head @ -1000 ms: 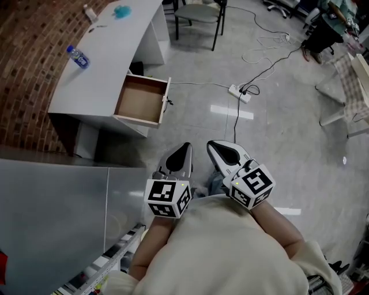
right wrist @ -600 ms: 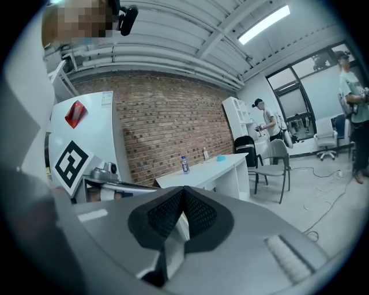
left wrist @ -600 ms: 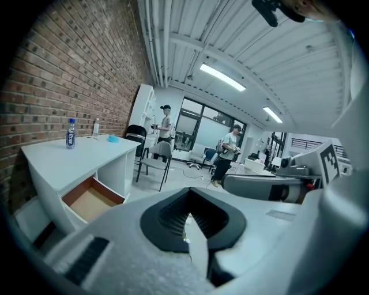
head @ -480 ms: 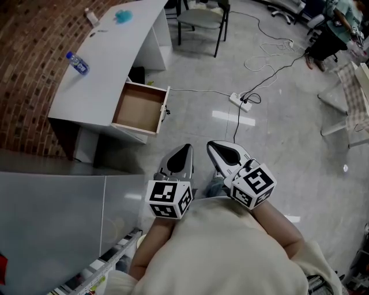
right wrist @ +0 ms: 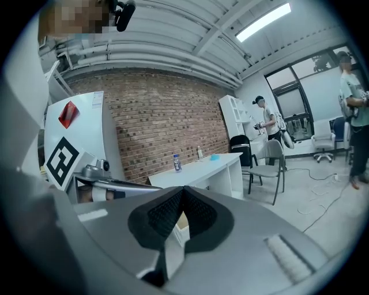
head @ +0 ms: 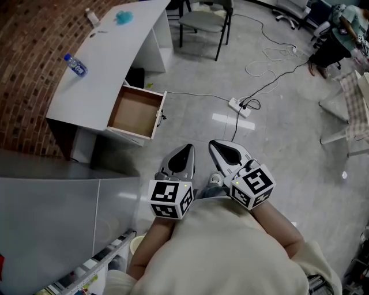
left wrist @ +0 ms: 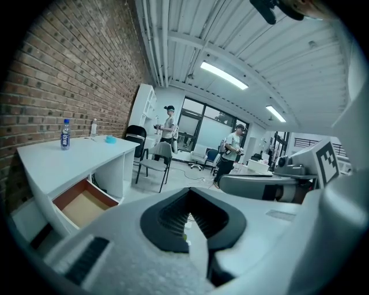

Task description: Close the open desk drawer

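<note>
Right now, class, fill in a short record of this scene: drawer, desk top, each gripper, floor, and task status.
drawer: open, pulled out of the white desk, nothing visible inside
desk top: water bottle lying down; blue object at the far end
left gripper: jaws together, holding nothing, apart from the drawer
right gripper: jaws together, holding nothing, beside the left one
floor: power strip with cables, right of the drawer
task status: drawer not yet closed
</note>
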### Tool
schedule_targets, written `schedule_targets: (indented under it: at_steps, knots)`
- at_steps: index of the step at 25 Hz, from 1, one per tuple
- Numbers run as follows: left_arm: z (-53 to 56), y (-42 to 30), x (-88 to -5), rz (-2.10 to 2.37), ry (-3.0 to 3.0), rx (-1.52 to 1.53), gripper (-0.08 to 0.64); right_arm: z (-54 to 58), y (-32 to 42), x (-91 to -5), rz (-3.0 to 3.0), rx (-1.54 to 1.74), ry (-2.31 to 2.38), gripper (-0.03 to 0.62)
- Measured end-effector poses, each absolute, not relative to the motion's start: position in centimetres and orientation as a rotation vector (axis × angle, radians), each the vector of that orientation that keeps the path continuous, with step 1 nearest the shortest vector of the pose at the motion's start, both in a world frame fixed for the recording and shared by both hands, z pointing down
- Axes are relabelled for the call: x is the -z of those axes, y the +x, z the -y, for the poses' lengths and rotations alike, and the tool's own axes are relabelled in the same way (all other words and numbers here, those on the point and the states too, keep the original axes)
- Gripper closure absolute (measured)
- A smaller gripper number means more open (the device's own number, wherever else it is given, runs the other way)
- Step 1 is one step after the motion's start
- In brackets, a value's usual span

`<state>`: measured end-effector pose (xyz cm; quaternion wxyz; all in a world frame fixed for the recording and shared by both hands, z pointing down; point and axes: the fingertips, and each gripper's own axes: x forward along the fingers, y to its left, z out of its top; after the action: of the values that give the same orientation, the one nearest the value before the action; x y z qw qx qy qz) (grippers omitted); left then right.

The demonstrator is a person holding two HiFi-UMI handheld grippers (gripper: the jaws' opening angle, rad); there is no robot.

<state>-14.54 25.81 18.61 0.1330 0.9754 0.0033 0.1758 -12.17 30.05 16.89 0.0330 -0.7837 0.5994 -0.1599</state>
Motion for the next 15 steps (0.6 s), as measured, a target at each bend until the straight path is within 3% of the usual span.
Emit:
schedule_targets:
  at_steps: [15]
  knots:
    - [-29.2,-8.3,-19.4,0.032,2.852,-0.505,0.557,-33.4,-6.0,-18.0,-1.916,0.486,-2.4,0.588]
